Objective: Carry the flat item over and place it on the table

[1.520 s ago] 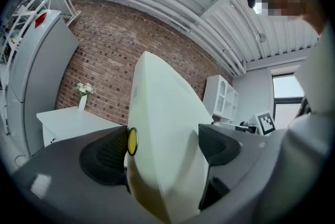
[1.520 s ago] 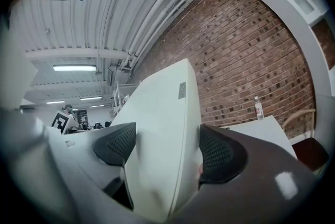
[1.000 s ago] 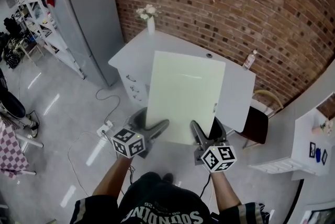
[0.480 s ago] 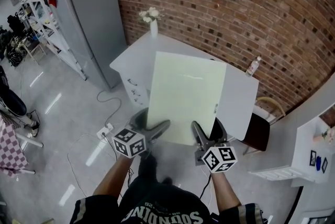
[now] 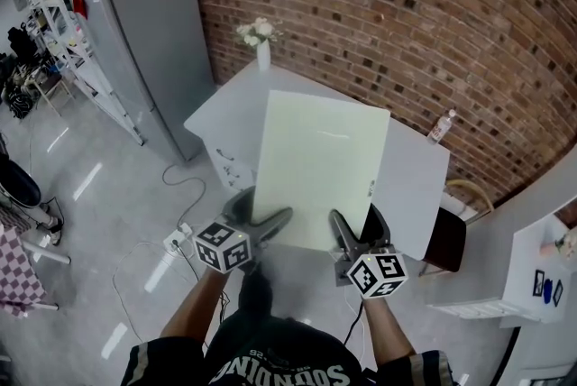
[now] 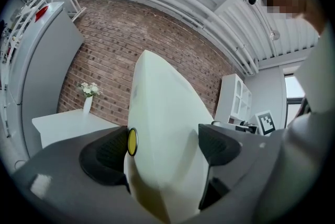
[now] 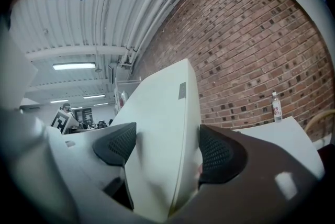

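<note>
Left gripper (image 5: 269, 225) and right gripper (image 5: 354, 231) both pinch the board (image 5: 320, 163) by its near edge, airborne, table (image 5: 410, 181) ahead. Edge-only grip: a tilt could lever it loose, I'd say.

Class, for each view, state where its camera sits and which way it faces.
Head view: on the head, facing down at the pale board, white table beyond; forearms, left gripper, right gripper show.
Left gripper view: on that gripper, facing brick wall and flower vase; its jaws clamp the board.
Right gripper view: likewise, toward the water bottle; jaws clamp the board.
Shared: the board.
</note>
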### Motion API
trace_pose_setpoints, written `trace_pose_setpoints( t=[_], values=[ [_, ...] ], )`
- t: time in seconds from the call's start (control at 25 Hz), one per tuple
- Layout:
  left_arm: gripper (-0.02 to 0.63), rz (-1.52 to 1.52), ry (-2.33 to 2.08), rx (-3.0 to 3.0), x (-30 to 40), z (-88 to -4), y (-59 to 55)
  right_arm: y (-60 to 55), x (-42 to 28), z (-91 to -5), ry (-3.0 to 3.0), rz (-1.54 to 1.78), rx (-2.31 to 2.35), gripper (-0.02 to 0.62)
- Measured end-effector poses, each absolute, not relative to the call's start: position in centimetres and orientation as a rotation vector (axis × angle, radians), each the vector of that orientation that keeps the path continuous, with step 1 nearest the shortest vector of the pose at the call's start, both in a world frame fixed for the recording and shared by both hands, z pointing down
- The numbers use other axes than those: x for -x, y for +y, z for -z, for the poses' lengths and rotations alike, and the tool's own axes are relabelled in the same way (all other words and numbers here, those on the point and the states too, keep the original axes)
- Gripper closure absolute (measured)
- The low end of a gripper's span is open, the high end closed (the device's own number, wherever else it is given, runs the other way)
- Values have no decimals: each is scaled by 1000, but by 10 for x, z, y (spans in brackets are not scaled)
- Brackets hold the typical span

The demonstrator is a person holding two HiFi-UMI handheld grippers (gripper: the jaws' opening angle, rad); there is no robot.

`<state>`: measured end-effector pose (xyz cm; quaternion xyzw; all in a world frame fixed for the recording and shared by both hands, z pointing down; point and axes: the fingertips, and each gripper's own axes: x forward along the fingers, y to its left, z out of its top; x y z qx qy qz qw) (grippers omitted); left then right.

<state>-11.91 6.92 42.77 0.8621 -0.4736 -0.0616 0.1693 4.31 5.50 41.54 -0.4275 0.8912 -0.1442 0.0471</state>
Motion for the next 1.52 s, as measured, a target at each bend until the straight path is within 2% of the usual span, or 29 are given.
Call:
trace_pose_setpoints(
  t=[1.04,1.28,1.52],
  values=[
    [182,110,-1141,-2498,268,-441,-177,-168,106,-424,2650,494,1514,230],
    [182,98,-1078,-2501,274,-452,-200,-184,112,-434,2628,513,1572,230],
    [181,61,-981,-2540,246,-456,-219,-191,86,-441,2548,541,1664,232]
  ],
)
